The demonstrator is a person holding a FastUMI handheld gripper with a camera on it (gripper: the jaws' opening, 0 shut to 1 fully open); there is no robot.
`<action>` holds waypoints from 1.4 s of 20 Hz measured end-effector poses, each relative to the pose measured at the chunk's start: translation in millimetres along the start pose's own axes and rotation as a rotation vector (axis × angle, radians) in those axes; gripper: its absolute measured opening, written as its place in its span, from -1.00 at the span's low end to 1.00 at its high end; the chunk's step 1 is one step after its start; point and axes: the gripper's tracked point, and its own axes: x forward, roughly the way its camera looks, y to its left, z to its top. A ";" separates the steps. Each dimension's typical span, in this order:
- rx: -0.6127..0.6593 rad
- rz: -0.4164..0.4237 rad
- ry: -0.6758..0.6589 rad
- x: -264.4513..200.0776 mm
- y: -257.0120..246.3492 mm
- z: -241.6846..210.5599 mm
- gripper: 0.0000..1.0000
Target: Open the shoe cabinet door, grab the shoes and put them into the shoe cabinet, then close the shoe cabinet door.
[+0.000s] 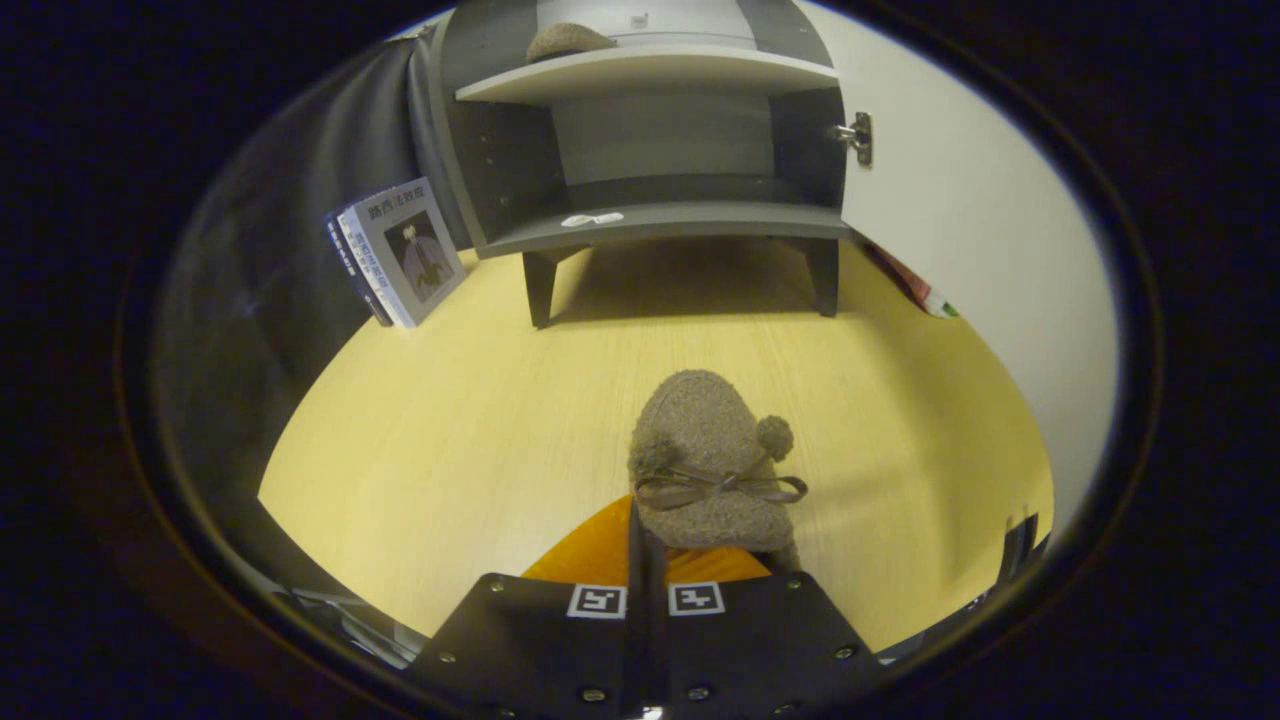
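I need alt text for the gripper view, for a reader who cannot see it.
The gripper has its fingers shut on the heel edge of a fuzzy brown slipper with a bow, over a yellow floor. Beyond stands the open shoe cabinet, another slipper on its upper shelf, books beside it.

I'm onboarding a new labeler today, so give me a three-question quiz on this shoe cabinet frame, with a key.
1. True or false: the cabinet door is open.
2. Where is the other fuzzy slipper? A) upper shelf B) lower shelf C) floor
3. Fill in: the gripper, jaws nearly together, pinches the heel edge of the ___.

Key: 1 true; 2 A; 3 slipper with the bow
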 end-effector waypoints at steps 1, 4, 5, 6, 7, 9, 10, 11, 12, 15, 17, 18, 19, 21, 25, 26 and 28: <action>0.002 -0.002 -0.014 -5.0 1.2 8.9 -0.98; 0.013 -0.013 -0.056 -20.2 3.5 39.9 -0.98; 0.018 -0.019 -0.072 -25.6 4.2 52.0 -0.98; 0.021 -0.026 -0.091 -30.6 4.6 64.9 -0.97; 0.023 -0.035 -0.111 -35.7 4.4 78.7 -0.97; 0.028 -0.054 -0.157 -45.2 5.0 109.1 -0.97; 0.033 -0.062 -0.182 -49.2 5.0 126.6 -0.98; 0.037 -0.071 -0.207 -53.8 4.7 143.4 -0.98; 0.038 -0.081 -0.235 -59.0 5.2 161.0 -0.97; 0.023 -0.110 -0.324 -74.4 6.6 217.4 -0.98; 0.013 -0.125 -0.385 -84.1 9.3 255.0 -0.98; 0.007 -0.132 -0.407 -86.7 10.3 271.7 -0.98; 0.004 -0.135 -0.424 -87.8 12.6 286.8 -0.98; 0.008 -0.136 -0.448 -88.5 16.4 316.4 -0.98; 0.016 -0.142 -0.473 -72.0 17.1 370.8 -0.98; 0.016 -0.144 -0.470 -66.0 16.8 382.6 -0.98; 0.024 -0.142 -0.472 -52.9 15.2 407.0 -0.98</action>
